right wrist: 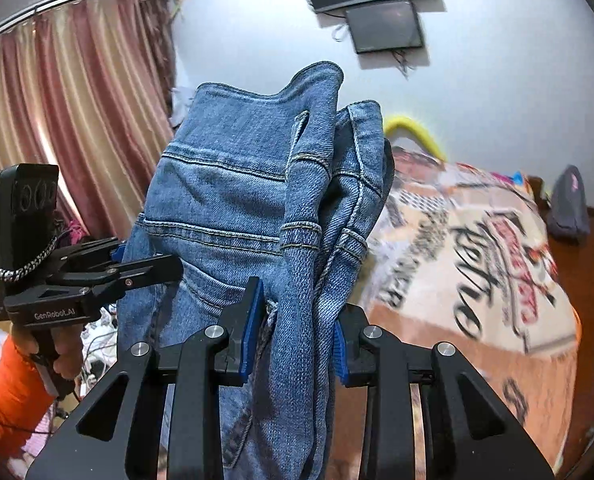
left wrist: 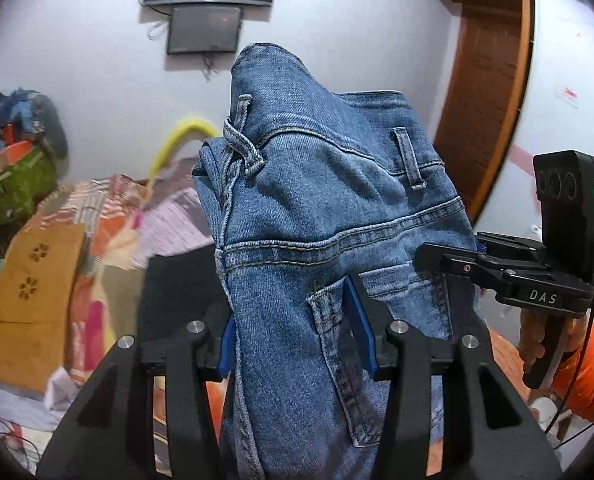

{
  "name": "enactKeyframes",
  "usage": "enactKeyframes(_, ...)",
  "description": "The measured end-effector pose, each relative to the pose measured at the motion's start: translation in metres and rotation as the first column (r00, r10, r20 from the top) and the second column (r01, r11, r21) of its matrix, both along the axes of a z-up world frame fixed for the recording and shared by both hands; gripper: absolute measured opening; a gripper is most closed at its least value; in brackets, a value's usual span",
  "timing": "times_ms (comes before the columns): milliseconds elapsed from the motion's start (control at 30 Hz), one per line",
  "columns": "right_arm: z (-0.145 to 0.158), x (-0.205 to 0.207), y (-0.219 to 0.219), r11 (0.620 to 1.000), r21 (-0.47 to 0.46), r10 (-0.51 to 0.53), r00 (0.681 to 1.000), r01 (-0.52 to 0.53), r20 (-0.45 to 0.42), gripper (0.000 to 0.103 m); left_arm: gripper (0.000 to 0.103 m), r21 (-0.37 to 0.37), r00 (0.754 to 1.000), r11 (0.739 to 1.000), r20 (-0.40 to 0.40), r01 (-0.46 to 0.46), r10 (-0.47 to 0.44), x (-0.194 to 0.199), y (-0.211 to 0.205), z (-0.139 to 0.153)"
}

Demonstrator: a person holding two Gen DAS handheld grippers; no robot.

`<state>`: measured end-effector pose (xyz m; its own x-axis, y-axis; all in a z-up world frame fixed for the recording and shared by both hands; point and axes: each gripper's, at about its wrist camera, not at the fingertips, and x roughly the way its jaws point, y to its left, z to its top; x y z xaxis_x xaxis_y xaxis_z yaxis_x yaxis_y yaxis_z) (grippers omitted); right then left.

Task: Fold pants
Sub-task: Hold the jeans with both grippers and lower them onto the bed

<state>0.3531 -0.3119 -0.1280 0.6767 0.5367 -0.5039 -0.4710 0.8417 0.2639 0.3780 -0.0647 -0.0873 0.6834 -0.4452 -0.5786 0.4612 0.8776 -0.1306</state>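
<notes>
Left tool (left wrist: 297,332) – right tool (right wrist: 295,330) – clamp jeans (left wrist: 317,200) aloft.

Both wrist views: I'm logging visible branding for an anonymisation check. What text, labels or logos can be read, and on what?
"DAS" – on the body of the right gripper, seen from the left wrist view.
"GenRobot.AI" – on the body of the left gripper, seen from the right wrist view.
Large black script on the bedspread – too motion-blurred to read.
Jeans – no readable label.
Wall screens – dark, no text.
</notes>
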Motion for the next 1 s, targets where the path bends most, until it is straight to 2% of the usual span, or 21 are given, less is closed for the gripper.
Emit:
enactKeyframes(300,-0.007,0.073,0.042,0.999,0.006,0.044,0.999,-0.044,0.030,0.027,0.047,0.010,0.998,0.999,0.020,-0.053,0.053,0.071,0.043,-0.012)
enactKeyframes(467,-0.019,0.101,0.060,0.999,-0.002,0.046,0.999,-0.046,0.015,0.027,0.047,0.027,0.998,0.997,-0.008,-0.065,0.066,0.112,0.054,-0.034)
enactKeyframes(600,-0.041,0.132,0.072,0.999,-0.002,0.043,0.999,-0.043,-0.025,0.027,0.047,0.043,0.995,0.996,-0.058,-0.072,0.075,0.148,0.063,-0.065)
enactKeyframes(800,-0.087,0.181,0.089,0.999,0.007,0.043,0.990,-0.042,-0.133,0.027,0.047,0.098,0.988,0.991,-0.117,-0.092,0.103,0.188,0.066,-0.116)
enactKeyframes(1000,-0.127,0.213,0.103,0.999,-0.023,0.022,0.980,-0.026,-0.198,0.027,0.048,0.086,0.960,0.990,-0.244,-0.116,0.134,0.229,0.076,-0.173)
